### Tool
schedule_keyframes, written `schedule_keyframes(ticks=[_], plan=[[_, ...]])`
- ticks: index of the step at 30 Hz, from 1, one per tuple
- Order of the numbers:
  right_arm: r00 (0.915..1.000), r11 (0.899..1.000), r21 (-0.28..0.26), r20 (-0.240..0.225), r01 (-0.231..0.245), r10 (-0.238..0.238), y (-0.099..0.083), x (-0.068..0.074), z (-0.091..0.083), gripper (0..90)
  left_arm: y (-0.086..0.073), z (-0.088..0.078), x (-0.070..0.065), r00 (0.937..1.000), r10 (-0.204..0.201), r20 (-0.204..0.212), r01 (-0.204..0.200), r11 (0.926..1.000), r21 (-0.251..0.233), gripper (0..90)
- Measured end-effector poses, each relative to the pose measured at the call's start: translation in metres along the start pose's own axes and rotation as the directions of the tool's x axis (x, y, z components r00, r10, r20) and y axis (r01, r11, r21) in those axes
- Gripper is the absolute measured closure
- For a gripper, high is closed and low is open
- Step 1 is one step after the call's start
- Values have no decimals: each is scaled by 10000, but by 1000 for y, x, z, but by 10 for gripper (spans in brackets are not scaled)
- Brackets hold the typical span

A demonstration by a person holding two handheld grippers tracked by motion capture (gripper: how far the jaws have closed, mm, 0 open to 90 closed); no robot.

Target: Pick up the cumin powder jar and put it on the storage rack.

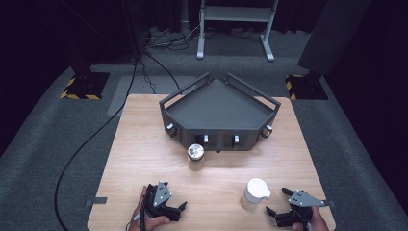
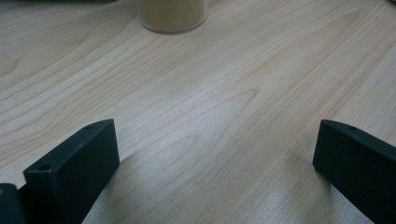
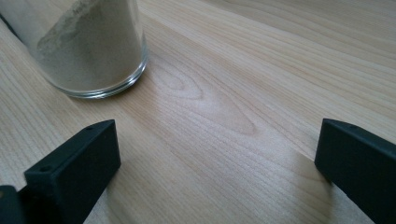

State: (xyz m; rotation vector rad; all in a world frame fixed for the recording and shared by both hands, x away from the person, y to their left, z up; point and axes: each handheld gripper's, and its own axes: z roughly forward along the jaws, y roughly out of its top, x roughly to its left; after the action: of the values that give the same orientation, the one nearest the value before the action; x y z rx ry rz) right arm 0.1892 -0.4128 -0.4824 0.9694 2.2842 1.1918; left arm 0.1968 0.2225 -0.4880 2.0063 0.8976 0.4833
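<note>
On the wooden table (image 1: 144,144) a glass jar with a metal lid (image 1: 196,156) stands in front of a dark five-sided tray (image 1: 219,113). A second jar with a white lid (image 1: 255,193) stands near the front right. My left gripper (image 1: 175,208) rests low at the front left, open, with bare wood between its jaws (image 2: 215,154); the base of the tan-filled jar (image 2: 172,16) lies ahead of it. My right gripper (image 1: 276,200) sits just right of the white-lidded jar, open and empty (image 3: 217,154). That jar of pale powder (image 3: 88,46) stands ahead to its left.
The tray has raised rails and small knobs along its front face (image 1: 221,138). A black cable (image 1: 86,144) runs over the grey carpet left of the table. A metal stand (image 1: 235,29) and two weighted bases (image 1: 86,84) are behind the table.
</note>
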Motion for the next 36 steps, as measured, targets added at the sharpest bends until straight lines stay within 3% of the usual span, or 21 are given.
schedule_keyframes(ticks=[10,19,27,36], plan=[[10000,10000,-1,-13,17,-17,0,0,0,0,6,0,-3,10000,-16,-64,17,9999,170,7],[10000,10000,0,-8,14,-14,0,0,0,0,7,-1,-8,9985,-433,-339,434,9991,4,6],[10000,10000,-2,-3,14,-14,0,0,0,0,17,1,-9,9967,-755,-297,748,9969,-224,6],[10000,10000,-2,-4,13,-13,0,0,0,0,31,5,-6,9982,-590,-145,583,9974,-417,7]])
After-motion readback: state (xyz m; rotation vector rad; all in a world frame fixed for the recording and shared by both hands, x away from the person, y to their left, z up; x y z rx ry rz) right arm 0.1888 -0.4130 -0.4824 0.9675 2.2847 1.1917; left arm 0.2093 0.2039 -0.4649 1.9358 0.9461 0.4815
